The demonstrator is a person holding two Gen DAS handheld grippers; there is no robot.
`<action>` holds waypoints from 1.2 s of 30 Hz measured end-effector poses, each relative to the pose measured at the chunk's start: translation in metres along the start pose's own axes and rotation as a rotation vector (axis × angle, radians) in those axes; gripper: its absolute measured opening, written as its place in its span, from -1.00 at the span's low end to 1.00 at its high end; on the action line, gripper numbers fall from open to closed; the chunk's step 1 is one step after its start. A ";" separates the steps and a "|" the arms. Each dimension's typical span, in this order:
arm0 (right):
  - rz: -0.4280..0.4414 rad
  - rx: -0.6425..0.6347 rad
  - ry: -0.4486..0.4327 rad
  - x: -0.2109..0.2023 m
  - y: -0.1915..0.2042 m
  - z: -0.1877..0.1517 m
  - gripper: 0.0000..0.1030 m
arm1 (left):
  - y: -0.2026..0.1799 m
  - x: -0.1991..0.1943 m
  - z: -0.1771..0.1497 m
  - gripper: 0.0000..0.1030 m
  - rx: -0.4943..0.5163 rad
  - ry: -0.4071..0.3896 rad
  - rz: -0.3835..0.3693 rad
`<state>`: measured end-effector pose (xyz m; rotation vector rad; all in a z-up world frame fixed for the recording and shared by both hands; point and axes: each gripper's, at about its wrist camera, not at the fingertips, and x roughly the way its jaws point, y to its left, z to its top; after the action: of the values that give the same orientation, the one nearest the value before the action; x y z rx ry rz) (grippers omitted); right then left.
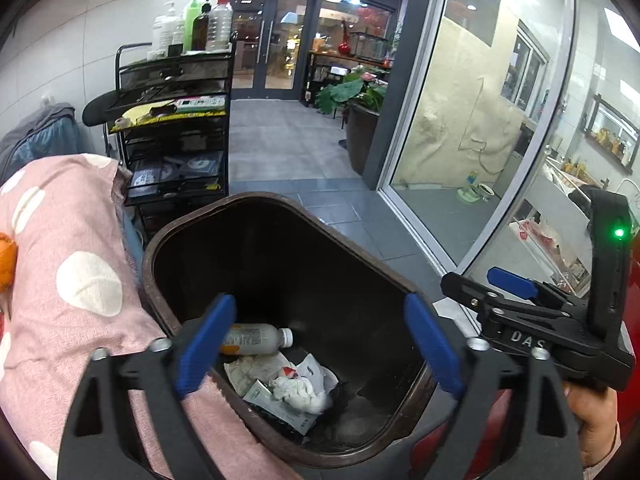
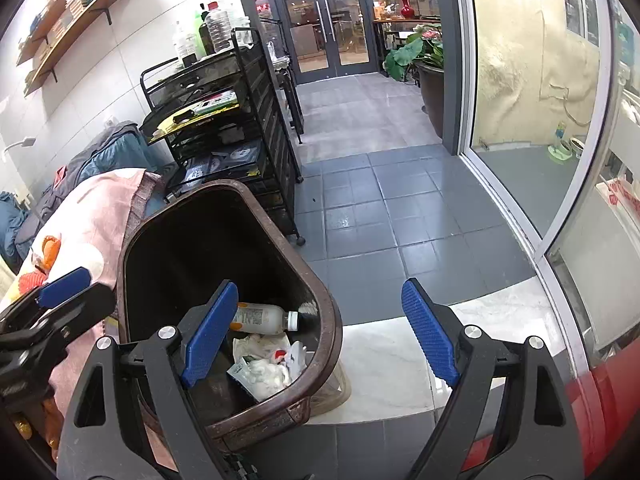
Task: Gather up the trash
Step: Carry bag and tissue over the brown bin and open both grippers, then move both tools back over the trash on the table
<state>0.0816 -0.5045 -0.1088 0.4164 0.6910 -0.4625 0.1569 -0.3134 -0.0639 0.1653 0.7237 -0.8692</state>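
Left wrist view: a clear plastic bottle with a white cap and pale label is seen lying on its side at the bottom of a dark brown plastic waste bin, just ahead of the left-hand blue pad and partly hidden behind it. Below the bottle, between the two pads, a heap of crumpled white tissue and torn wrappers is seen on the bin floor. The left gripper is held above the bin mouth with its jaws spread wide and nothing between them. To the left of the jaws a pink cloth with white dots is draped against the bin's side. Off to the right of the jaws the right gripper is seen from the side, gripped by a hand. Ahead of the jaws, beyond the bin, a black wire-mesh trolley loaded with bottles is seen on a grey tiled floor.

From the right wrist view, the same bottle and trash heap are seen in the bin, which lies ahead and to the left, behind the left-hand pad. The right gripper is likewise opened wide and empty, its right-hand pad over a pale marble slab. The left gripper appears at the far left edge, over the pink cloth.
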 end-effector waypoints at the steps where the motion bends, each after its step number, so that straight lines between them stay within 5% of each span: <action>1: 0.000 0.003 0.000 0.000 0.000 0.000 0.62 | -0.001 -0.002 -0.001 0.77 0.006 -0.006 0.004; 16: 0.049 -0.032 -0.003 0.001 0.017 -0.001 0.64 | 0.002 -0.060 -0.009 0.88 -0.022 -0.106 0.035; 36: 0.309 -0.183 -0.042 -0.025 0.128 -0.006 0.80 | 0.063 -0.143 -0.036 0.88 -0.146 -0.235 0.187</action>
<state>0.1295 -0.3902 -0.0692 0.3319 0.6093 -0.1136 0.1240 -0.1661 -0.0087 -0.0001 0.5394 -0.6418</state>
